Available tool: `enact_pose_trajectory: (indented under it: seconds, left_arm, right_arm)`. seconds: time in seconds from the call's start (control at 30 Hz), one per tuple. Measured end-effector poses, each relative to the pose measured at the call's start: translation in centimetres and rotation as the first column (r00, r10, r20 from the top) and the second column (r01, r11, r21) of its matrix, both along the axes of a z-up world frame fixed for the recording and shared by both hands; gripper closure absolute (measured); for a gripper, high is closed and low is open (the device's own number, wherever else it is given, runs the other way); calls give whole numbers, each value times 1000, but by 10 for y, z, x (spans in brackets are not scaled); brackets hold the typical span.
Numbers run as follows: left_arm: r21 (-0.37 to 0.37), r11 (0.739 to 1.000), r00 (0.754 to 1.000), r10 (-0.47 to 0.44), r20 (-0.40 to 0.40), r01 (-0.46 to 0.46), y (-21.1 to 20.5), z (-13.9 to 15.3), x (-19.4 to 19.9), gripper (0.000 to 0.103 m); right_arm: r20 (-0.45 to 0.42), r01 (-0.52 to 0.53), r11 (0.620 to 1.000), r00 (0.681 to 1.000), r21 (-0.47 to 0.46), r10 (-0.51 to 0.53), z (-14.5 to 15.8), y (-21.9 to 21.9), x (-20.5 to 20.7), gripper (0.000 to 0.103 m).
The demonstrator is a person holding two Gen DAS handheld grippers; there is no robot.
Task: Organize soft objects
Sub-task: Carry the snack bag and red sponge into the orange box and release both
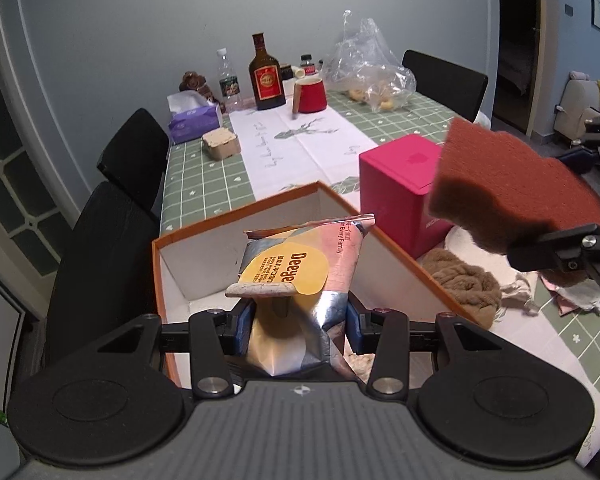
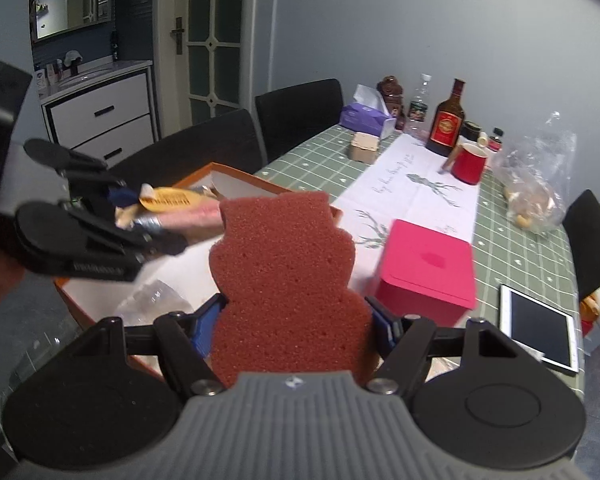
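Note:
My left gripper [image 1: 298, 330] is shut on a silver, pink and yellow wipes packet [image 1: 300, 276], held over the open orange-rimmed cardboard box [image 1: 204, 256]. In the right wrist view the same packet [image 2: 180, 210] and left gripper [image 2: 148, 220] hang above the box [image 2: 240, 178]. My right gripper [image 2: 296, 330] is shut on a red-brown sponge [image 2: 284, 276] with a wavy outline, just right of the box. From the left wrist view the sponge [image 1: 508, 184] hovers at the right, above a brown cloth [image 1: 464, 280] and white rags [image 1: 516, 284] lying on the table.
A pink box [image 1: 400, 188] stands right of the orange box. Farther back are a purple tissue box [image 1: 194, 122], a beige container [image 1: 220, 144], bottles [image 1: 266, 76], a red mug [image 1: 311, 96] and a plastic bag [image 1: 366, 68]. A tablet [image 2: 540, 328] lies near the right edge. Black chairs [image 1: 112, 248] line the table.

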State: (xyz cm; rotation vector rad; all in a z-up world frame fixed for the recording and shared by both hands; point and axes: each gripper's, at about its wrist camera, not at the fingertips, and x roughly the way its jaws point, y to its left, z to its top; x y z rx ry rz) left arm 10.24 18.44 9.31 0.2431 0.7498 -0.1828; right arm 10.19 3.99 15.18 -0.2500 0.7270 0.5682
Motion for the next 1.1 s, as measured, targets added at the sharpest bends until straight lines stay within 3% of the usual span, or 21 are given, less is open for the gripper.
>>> enact_pose_trajectory:
  seconds: [0.27, 0.53, 0.87, 1.1]
  left_arm:
    - [-14, 997, 996, 80, -47, -81, 14, -15, 16, 52]
    - [13, 985, 982, 170, -82, -170, 25, -33, 27, 52]
    - [82, 987, 986, 143, -91, -136, 14, -41, 33, 52]
    - [107, 984, 979, 155, -136, -141, 14, -57, 39, 52]
  right_arm:
    - [-58, 10, 1000, 998, 2, -10, -13, 49, 29, 31]
    - [-140, 70, 997, 988, 27, -66, -44, 76, 65, 32]
    - [-116, 25, 998, 993, -56, -32, -71, 97, 89, 32]
    - [-153, -11, 995, 988, -100, -4, -86, 113, 102, 32]
